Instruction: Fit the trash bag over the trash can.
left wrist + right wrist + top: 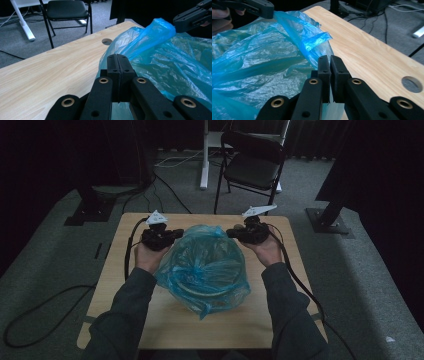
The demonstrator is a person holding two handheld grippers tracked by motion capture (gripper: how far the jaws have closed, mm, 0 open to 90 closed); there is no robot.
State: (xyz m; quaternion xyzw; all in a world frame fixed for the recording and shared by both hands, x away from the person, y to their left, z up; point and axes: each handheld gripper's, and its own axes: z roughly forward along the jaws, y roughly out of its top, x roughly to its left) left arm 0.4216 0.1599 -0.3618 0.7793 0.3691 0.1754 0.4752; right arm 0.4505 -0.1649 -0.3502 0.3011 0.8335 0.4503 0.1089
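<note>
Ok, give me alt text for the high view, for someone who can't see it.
A person at a wooden table holds a crumpled blue plastic bag between two hand-held grippers, the left hand-held gripper and right hand-held gripper at its far edge. A black folding chair stands behind.

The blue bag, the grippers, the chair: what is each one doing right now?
blue bag: crumpled, puffed up on the table, its far edge pulled out to both sides
left gripper: shut on the bag's edge
right gripper: nearly shut, bag film at its jaws
chair: upright, nobody on it
table: wooden, bag resting on it
</note>
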